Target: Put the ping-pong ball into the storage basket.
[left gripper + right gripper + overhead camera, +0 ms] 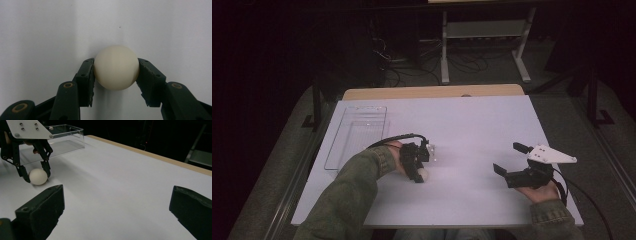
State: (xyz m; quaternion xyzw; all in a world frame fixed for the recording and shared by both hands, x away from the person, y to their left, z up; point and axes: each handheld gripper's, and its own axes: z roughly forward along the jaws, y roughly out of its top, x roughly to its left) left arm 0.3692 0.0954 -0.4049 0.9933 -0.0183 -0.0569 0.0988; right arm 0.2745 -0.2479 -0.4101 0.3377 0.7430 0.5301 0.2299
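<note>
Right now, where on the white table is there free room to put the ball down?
The widest bare patch lies between the left hand-held gripper, shut on the ball, and the open right hand-held gripper. The far half of the table, right of the clear tray, is also bare. It is crowded only between tray and left gripper.

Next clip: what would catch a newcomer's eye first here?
First the cream white ball, clamped between the jaws of the left gripper and resting on the white table left of centre. Next the right gripper, near the table's right front, its jaws wide open with nothing between them. Then the clear plastic tray beyond the left gripper, by the left edge.
</note>
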